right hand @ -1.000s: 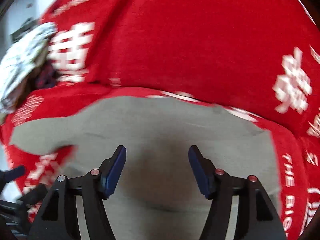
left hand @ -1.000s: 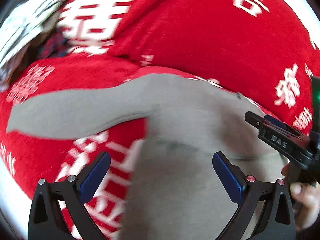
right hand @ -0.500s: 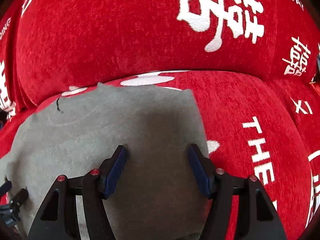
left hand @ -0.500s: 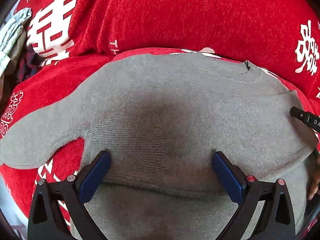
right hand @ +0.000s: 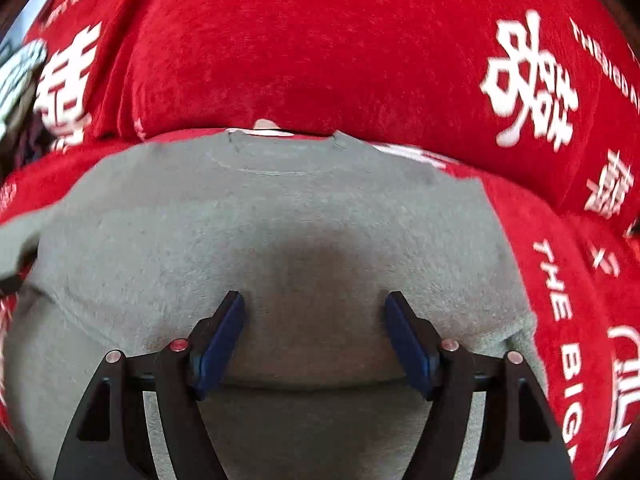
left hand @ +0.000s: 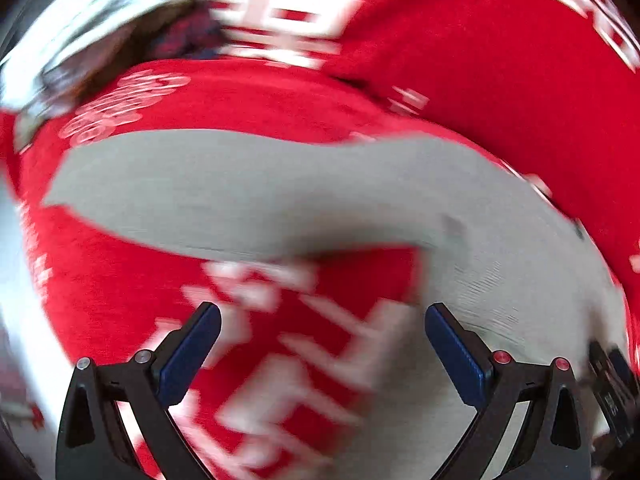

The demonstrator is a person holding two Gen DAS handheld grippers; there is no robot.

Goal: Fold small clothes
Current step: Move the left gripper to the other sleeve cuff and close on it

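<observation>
A small grey knit sweater [right hand: 280, 216] lies flat on a red sofa cover, neckline away from me. Its right side looks folded in over the body. In the left wrist view the left sleeve [left hand: 224, 188] stretches out to the left from the sweater body [left hand: 512, 264]. My left gripper [left hand: 320, 340] is open and empty, hovering over red fabric below the sleeve, its right fingertip at the body's edge. My right gripper [right hand: 314, 328] is open and empty, low over the middle of the sweater. The left view is motion-blurred.
The red sofa cover [right hand: 340, 48] with white characters rises as a backrest behind the sweater. A pile of patterned white and dark clothes [left hand: 88, 32] lies at the far left. The other gripper's black body [left hand: 612, 392] shows at the right edge.
The left gripper has swung left, from over the sweater body to the red fabric under the outstretched sleeve. The right gripper has shifted left, from the sweater's right edge to its middle.
</observation>
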